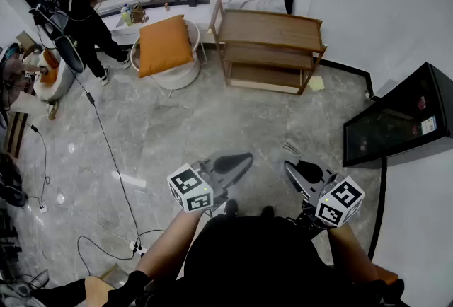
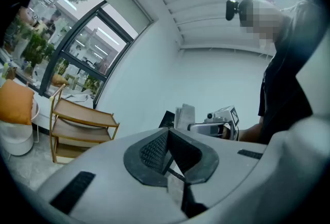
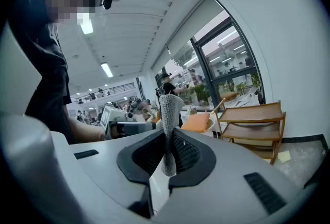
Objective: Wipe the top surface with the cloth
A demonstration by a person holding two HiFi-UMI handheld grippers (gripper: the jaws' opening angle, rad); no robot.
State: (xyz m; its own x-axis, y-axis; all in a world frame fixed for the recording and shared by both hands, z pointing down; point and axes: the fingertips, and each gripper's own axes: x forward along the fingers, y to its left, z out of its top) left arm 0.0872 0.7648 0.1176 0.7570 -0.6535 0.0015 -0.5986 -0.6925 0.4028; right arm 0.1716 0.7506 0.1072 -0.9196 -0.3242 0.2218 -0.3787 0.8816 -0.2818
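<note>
Left gripper (image 1: 237, 160) and right gripper (image 1: 299, 171) both clenched empty, shelf (image 1: 269, 30) well off at 12; only cloth candidate is yellow patch (image 1: 316, 83) at 1, so risk is a wrong-item grab.

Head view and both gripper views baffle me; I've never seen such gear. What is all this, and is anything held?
No robot: a person holds a claw in each hand. The head view comes from a camera on their head, looking down at the left claw and right claw over a marble floor. The left and right gripper views come from a camera riding on each claw, looking along its jaws. The left claw is shut on nothing. The right claw pinches a strip of grey cloth. Ahead stands a wooden shelf unit, its top seemingly bare, far from both claws.
</note>
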